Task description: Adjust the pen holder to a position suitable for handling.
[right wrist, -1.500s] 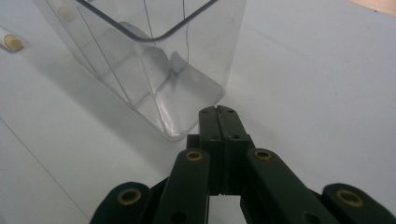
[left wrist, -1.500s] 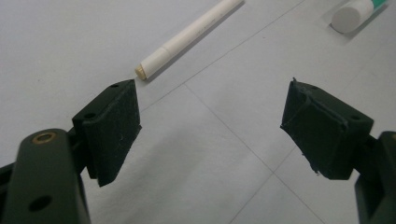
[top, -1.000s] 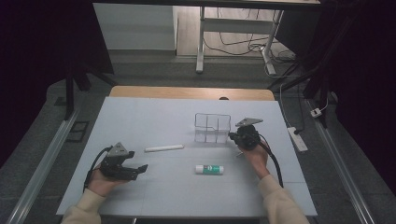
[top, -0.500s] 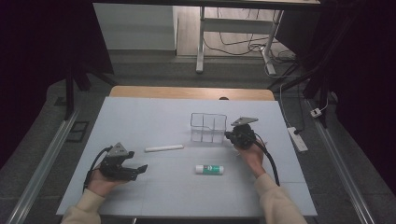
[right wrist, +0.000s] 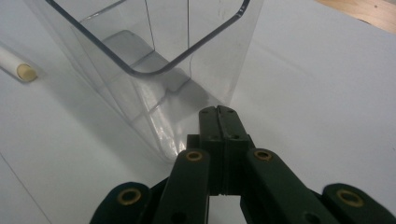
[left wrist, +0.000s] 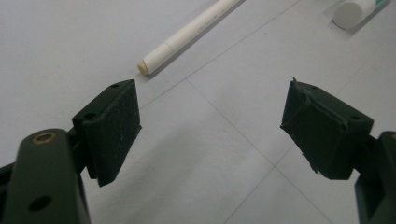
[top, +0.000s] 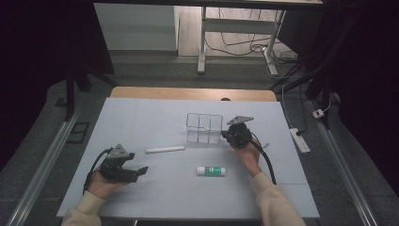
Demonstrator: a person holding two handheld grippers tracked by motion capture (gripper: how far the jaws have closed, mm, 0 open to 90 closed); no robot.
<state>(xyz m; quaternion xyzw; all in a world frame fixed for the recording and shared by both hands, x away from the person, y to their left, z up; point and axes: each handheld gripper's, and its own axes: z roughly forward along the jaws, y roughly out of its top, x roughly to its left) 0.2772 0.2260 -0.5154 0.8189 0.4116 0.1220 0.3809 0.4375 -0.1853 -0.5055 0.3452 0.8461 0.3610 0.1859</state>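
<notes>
Now your right gripper [top: 234, 135] presses its shut jaws against the clear organiser [top: 204, 128].
Your right forearm reaches forward over the bench [top: 141, 117]; your left hand [top: 101, 181] rests low, its gripper [left wrist: 210, 130] level, jaws wide and empty, near the white stick [left wrist: 187, 35].

clear plastic box with three compartments [top: 203, 128]: 1 | long thin white stick with a tan tip [top: 165, 149]: 1 | short white glue stick tube with a green label [top: 211, 171]: 1 | black two-jaw claws: 2, left claw [top: 137, 172], right claw [top: 225, 137] | big pale counter [top: 141, 117]: 1
</notes>
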